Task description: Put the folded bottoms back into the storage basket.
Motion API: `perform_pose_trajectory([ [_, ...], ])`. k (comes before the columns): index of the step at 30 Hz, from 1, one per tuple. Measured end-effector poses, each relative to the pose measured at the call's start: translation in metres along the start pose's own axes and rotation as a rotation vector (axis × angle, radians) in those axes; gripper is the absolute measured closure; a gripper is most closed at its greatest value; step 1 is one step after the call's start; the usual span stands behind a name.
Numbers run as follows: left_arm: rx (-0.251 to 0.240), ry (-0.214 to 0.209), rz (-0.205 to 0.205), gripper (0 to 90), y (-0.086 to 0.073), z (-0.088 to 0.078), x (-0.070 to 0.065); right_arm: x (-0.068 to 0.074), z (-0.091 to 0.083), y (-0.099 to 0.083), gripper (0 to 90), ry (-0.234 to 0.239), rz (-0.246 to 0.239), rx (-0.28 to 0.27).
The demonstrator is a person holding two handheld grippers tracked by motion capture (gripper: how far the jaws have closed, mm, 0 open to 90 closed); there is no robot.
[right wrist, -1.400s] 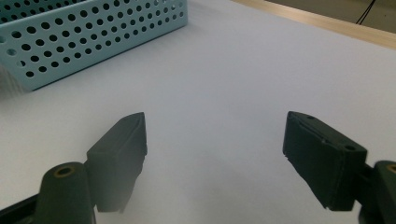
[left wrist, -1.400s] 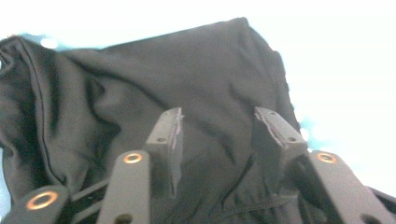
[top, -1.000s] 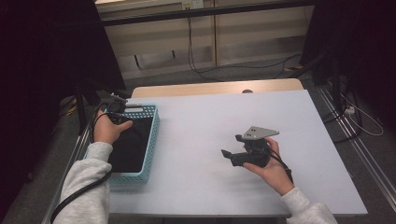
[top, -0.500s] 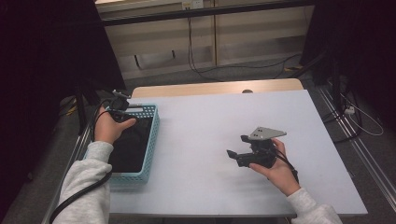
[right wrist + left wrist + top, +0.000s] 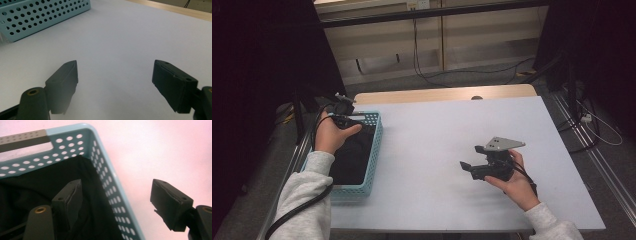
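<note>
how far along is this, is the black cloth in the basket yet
Done: the black cloth lies inside the blue basket at the table's left edge. In hand: the left gripper sits over the basket's far corner; its jaws have just been opening, straddling the rim with nothing gripped. The right gripper is open above bare table. Left: apparently just drawing the left gripper clear.

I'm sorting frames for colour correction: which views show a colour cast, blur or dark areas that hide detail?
Left gripper view: strong pink cast on the table; the black cloth in the basket lacks detail.
Right gripper view: neutral tone, the jaws close to the lens soft.
High view: table evenly lit, surroundings nearly black.
</note>
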State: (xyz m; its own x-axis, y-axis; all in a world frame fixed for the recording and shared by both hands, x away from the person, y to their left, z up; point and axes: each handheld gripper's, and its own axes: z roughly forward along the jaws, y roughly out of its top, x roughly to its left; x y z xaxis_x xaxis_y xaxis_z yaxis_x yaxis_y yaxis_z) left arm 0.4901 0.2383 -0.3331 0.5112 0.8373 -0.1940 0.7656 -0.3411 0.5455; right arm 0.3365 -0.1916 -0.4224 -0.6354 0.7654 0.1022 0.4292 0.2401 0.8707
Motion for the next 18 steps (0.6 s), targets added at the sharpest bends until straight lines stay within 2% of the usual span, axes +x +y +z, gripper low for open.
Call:
perform_pose_trajectory([
  [8,-0.01,-0.041,0.016,23.7,0.001,0.003,-0.012,-0.004,-0.004,-0.004,20.3,-0.003,-0.004,0.014],
  [12,-0.001,-0.05,0.038,23.1,0.001,0.004,-0.017,-0.005,-0.006,-0.007,20.1,-0.004,-0.005,0.017],
  [18,-0.01,-0.061,0.05,22.9,0.001,0.005,-0.024,-0.009,-0.01,-0.01,19.9,-0.007,-0.005,0.025],
])
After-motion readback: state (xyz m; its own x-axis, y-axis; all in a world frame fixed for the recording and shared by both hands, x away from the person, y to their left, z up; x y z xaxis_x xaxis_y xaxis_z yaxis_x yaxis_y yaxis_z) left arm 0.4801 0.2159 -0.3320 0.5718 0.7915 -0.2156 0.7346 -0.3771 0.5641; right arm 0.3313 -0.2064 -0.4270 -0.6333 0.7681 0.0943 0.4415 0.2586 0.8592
